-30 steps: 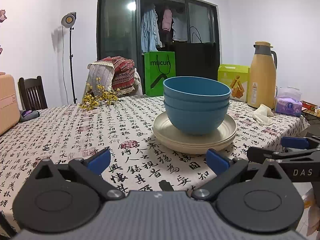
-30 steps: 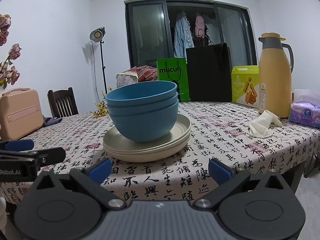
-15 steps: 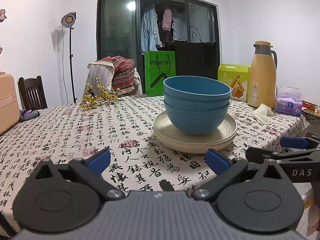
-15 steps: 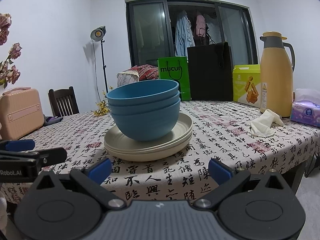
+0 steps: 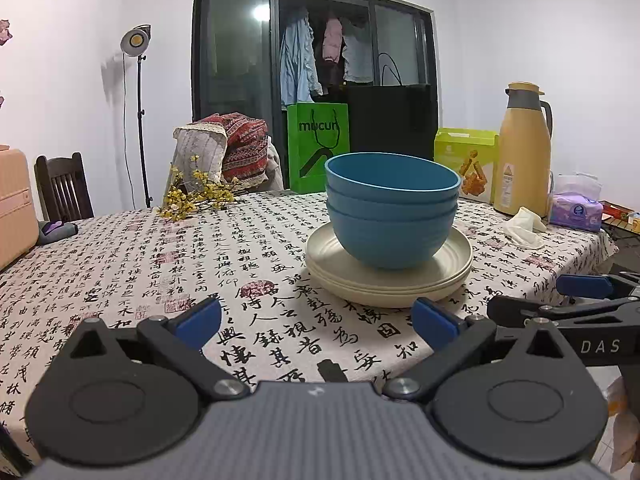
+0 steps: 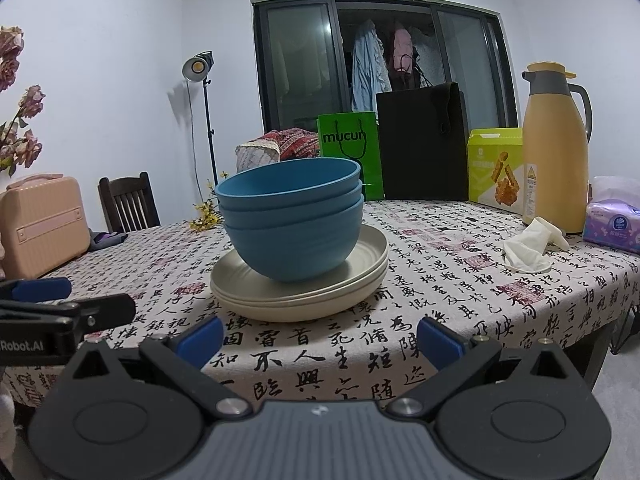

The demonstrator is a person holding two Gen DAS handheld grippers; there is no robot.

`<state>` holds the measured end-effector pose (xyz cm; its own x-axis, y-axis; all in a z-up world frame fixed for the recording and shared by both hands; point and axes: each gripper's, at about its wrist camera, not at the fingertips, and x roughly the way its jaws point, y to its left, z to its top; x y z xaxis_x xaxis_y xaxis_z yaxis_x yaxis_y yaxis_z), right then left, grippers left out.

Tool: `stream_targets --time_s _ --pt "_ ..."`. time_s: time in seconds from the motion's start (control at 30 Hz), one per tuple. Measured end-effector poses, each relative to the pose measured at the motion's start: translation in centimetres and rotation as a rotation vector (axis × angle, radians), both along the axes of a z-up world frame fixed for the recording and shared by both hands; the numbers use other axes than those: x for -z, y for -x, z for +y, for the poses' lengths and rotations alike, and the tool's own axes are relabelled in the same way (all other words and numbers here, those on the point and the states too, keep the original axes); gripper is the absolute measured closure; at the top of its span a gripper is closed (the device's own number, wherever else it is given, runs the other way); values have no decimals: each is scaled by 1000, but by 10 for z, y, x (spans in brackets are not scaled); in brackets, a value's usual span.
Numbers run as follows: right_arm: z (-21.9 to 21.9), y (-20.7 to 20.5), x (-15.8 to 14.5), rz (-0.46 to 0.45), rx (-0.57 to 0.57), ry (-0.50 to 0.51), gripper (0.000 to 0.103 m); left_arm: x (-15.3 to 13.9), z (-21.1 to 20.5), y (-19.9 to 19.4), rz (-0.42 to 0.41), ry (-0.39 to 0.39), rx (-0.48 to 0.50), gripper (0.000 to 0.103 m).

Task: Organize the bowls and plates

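Calligraphy-print tabletop [image 5: 168,264]: blue bowl stack [image 5: 392,210] at one o'clock of open left hand-held gripper [image 5: 316,322], eleven o'clock of open right hand-held gripper [image 6: 320,338], both empty, about equally near.

Table [image 5: 132,264]: in front of me, covered by a white cloth printed with black calligraphy.
Centre: cream plates [image 5: 388,280], stacked.
Far left: yellow flower sprig [image 5: 192,196]; pink case [image 6: 42,224].
Far edge: green bag [image 5: 318,146], black bag [image 6: 422,142], lime box [image 6: 496,170].
Right: tan flask [image 6: 554,152], white glove [image 6: 528,250], tissue pack [image 6: 614,228].
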<state>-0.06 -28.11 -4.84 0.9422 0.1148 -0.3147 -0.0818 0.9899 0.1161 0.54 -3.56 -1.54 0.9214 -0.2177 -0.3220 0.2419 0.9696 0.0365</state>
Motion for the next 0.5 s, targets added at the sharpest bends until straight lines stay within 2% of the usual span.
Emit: stream_targets --time_s 0.5 --pt "0 0 0 0 0 0 0 -1 0 0 -4 -2 3 0"
